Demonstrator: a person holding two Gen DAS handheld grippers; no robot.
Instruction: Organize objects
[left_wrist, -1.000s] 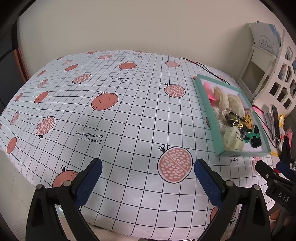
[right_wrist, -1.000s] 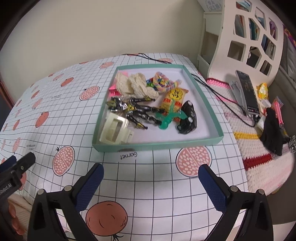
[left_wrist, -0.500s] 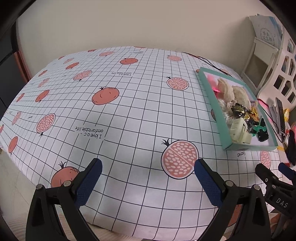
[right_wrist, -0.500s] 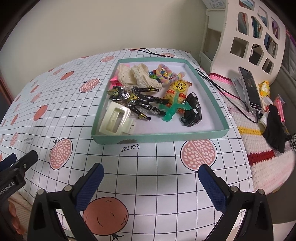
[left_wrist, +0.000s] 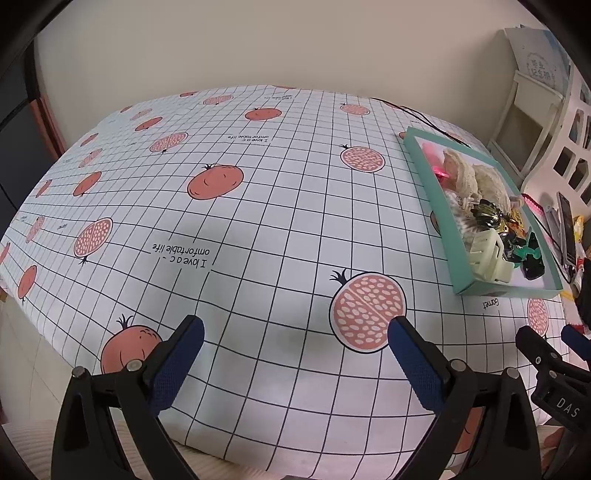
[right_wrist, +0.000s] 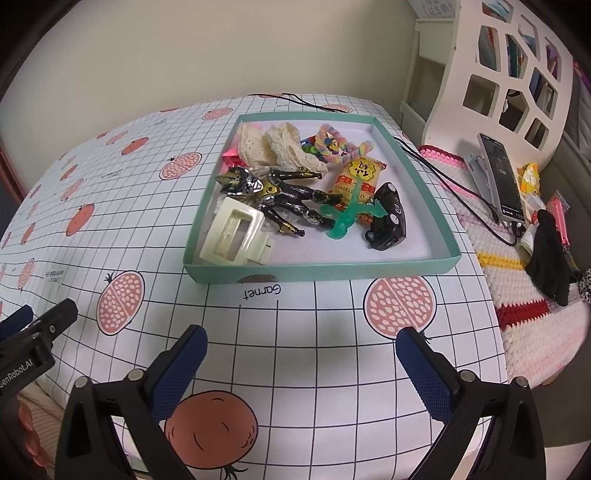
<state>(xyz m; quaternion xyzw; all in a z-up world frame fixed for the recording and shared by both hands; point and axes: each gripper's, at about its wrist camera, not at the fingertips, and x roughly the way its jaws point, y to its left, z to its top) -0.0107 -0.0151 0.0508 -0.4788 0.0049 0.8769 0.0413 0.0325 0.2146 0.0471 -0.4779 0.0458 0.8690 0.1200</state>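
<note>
Left tool (left_wrist: 293, 341): your blue pads stood wide apart over the checked cloth (left_wrist: 280, 206), gripping nothing.
Right tool (right_wrist: 301, 349): likewise spread, empty.
Toys: piled inside the green tray (right_wrist: 417, 173), ahead of your right tool.

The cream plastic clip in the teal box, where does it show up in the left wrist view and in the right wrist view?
Left wrist view: the cream plastic clip sits far right, in the near end of the teal box.
Right wrist view: it lies left of centre, in the box's near-left corner.
Shared landmark: the word Garnet printed on the cloth, just before the box.
</note>
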